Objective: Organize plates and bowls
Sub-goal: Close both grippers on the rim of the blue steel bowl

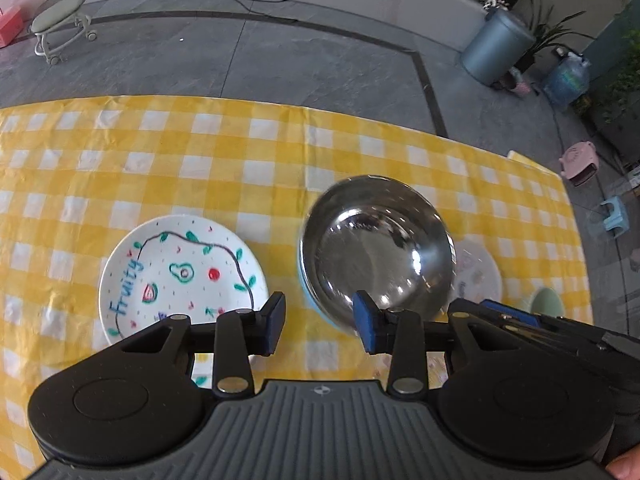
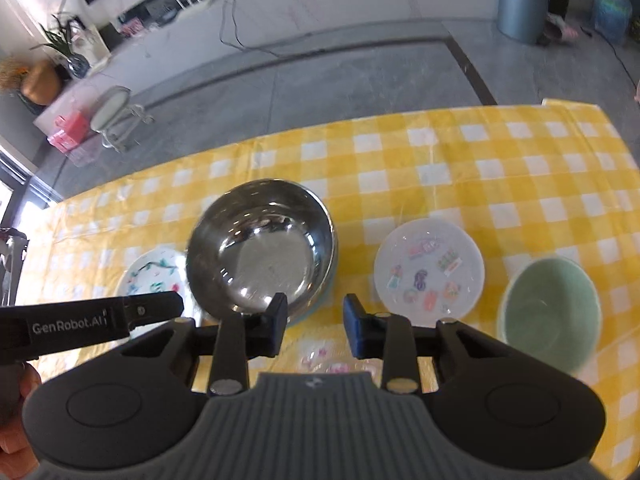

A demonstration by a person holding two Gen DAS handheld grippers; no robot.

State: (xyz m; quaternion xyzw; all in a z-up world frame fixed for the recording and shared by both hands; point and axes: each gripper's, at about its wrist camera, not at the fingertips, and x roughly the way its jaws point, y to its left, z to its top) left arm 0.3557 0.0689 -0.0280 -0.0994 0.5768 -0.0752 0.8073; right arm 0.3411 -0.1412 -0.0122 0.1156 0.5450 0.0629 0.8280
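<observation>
Left wrist view: left gripper [image 1: 320,326] hangs above the yellow checked tablecloth [image 1: 200,152], jaws apart with nothing between them; the pads touch nothing. Just ahead, the steel bowl [image 1: 378,250] sits mouth-up, nested in what looks like a pale blue dish whose rim shows at its near edge. The "Fruity" plate [image 1: 182,276] lies flat to the bowl's left, near but apart. Behind the bowl on the right, a pale sticker plate [image 1: 482,270] is partly hidden. Part of the right gripper shows at the right edge.

Right wrist view: right gripper [image 2: 315,326] is also empty, jaws parted over bare cloth. Steel bowl [image 2: 260,248] ahead-left, sticker plate [image 2: 428,266] ahead-right, green bowl [image 2: 550,314] furthest right, upright and standing alone.

Progress, judged: one bowl seems stacked; the two plates lie separate and the green bowl is unstacked, so most sorting remains.

Orientation: all pieces are round, with no long axis; every opening faces up.
</observation>
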